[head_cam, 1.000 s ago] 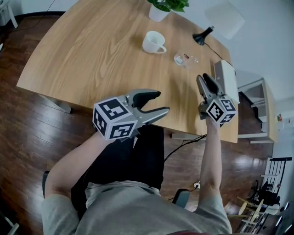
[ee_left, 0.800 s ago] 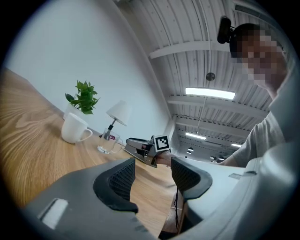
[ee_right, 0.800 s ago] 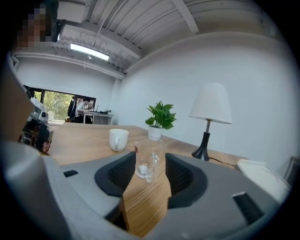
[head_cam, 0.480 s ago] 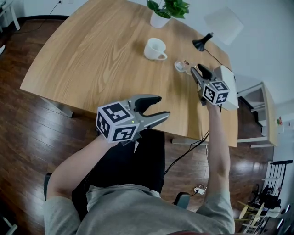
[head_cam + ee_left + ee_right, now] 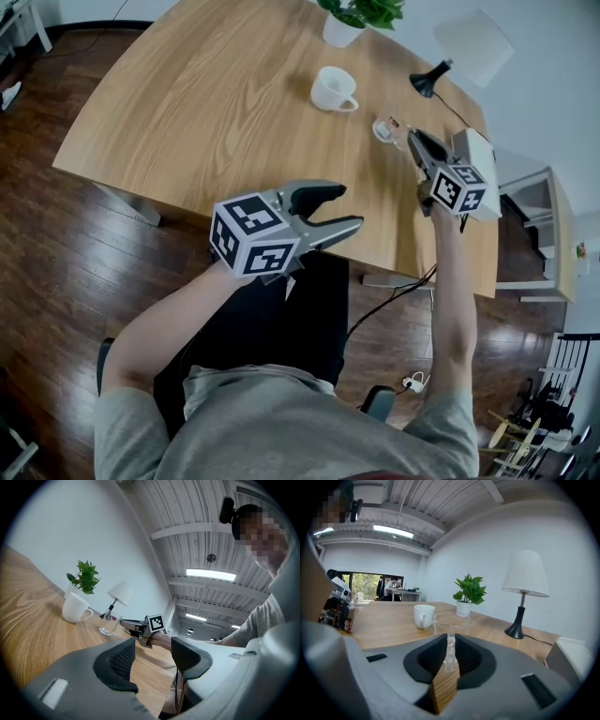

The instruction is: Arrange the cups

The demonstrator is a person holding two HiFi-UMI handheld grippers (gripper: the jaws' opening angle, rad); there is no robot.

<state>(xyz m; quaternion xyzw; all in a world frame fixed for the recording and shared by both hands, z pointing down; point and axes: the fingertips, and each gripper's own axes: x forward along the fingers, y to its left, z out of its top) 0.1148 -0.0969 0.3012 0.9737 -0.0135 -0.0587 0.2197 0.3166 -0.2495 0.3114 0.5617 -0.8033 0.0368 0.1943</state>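
Observation:
On the wooden table (image 5: 206,103) a white mug (image 5: 333,89) stands upright at the far side. To its right is a clear glass cup (image 5: 386,128). My right gripper (image 5: 412,139) has just been closing and is now shut on the near wall of the glass cup (image 5: 452,620), whose rim shows between its pads. The white mug (image 5: 423,616) stands just beyond the glass, to its left. My left gripper (image 5: 345,207) is held open over the table's near edge with nothing between its fingers. From there I see the mug (image 5: 75,607), the glass (image 5: 109,624) and the right gripper (image 5: 129,625) at the glass.
A potted plant (image 5: 356,14) stands at the table's far edge behind the mug. A lamp with a black base (image 5: 427,80) and white shade (image 5: 473,42) is at the far right. A white box (image 5: 478,155) lies along the right edge beside my right gripper.
My right gripper has reached forward to the glass cup and its jaws have come together on the cup's wall. The left gripper has stayed where it was.

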